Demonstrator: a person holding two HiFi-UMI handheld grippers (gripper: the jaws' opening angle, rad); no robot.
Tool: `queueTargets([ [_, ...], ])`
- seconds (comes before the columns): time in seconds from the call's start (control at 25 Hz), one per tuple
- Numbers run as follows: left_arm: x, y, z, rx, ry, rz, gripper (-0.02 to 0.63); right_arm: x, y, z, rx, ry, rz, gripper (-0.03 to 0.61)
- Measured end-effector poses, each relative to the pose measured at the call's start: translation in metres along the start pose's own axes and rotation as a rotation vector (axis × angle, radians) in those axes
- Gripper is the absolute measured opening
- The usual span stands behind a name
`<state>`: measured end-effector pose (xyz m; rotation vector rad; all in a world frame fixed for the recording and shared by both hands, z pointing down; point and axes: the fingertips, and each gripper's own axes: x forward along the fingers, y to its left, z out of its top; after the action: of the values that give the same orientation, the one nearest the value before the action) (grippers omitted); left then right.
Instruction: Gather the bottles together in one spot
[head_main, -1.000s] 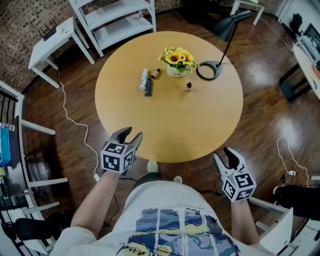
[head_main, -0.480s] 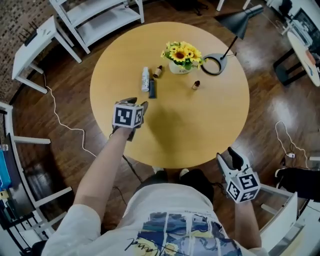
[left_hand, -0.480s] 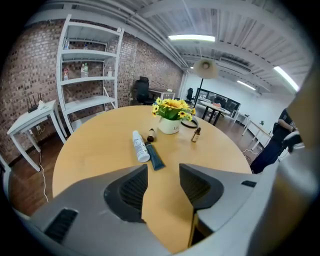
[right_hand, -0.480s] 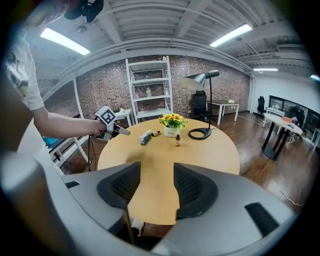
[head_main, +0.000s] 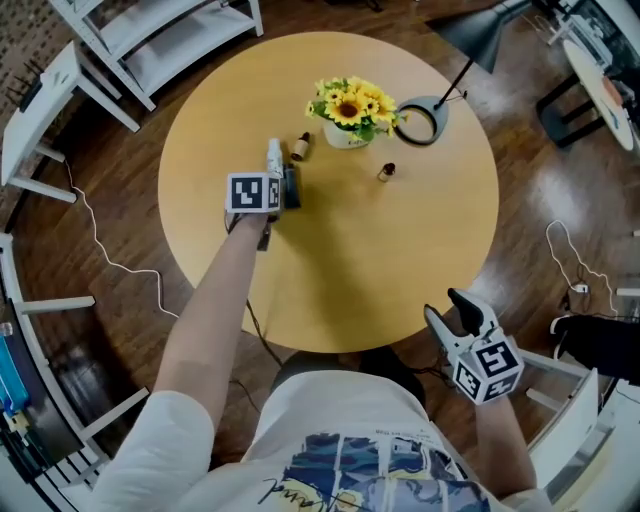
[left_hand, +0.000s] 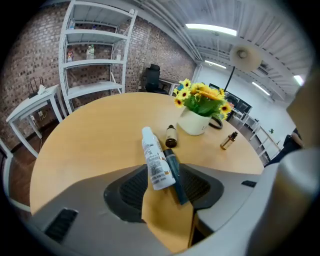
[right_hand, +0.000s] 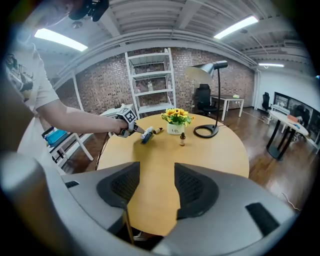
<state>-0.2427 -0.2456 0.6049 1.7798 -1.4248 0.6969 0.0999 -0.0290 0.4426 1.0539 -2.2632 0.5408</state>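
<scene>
A white bottle (head_main: 274, 155) and a dark blue tube (head_main: 291, 186) lie side by side on the round wooden table (head_main: 400, 250). A small brown bottle (head_main: 300, 147) lies just beyond them, and a dropper bottle (head_main: 385, 172) stands to the right. My left gripper (head_main: 272, 190) is open at the near ends of the white bottle (left_hand: 155, 160) and the tube (left_hand: 175, 172), which lie between its jaws with the pads not pressing. My right gripper (head_main: 450, 313) hangs at the table's near edge. Its jaws have just been opening and hold nothing.
A white pot of sunflowers (head_main: 350, 112) stands behind the bottles, with a black desk lamp's ring base (head_main: 425, 113) to its right. A white shelf unit (head_main: 160, 40) and a small white table (head_main: 40, 110) stand off the table's far left. A cable (head_main: 100, 250) trails on the floor.
My left arm has reached from the table's near edge out across it to the white bottle and tube. The right gripper has shifted only a little at the near edge.
</scene>
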Motion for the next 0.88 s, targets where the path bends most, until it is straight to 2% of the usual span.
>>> queueTargets([
  [0.12, 0.024, 0.005, 0.001, -0.021, 0.025, 0.01, 0.204, 0.008, -0.004, 0.009, -0.001, 0.017, 0.014, 0.239],
  [0.2, 0.036, 0.003, -0.004, -0.039, 0.045, -0.013, 0.23, 0.01, -0.009, 0.012, -0.017, 0.016, 0.022, 0.239],
  [0.28, 0.041, 0.003, -0.004, -0.061, 0.044, -0.031, 0.23, 0.011, -0.016, 0.013, -0.02, 0.019, 0.029, 0.239],
  [0.4, 0.043, 0.007, -0.002, -0.099, 0.032, -0.044, 0.195, 0.014, -0.026, 0.013, -0.012, 0.025, 0.034, 0.239],
  [0.56, 0.045, 0.008, -0.002, -0.145, 0.031, -0.087, 0.187, 0.016, -0.034, 0.013, -0.019, 0.037, 0.044, 0.239],
  [0.88, 0.025, 0.012, 0.013, -0.167, -0.068, -0.057, 0.179, 0.017, -0.054, 0.013, -0.038, 0.042, 0.065, 0.239],
])
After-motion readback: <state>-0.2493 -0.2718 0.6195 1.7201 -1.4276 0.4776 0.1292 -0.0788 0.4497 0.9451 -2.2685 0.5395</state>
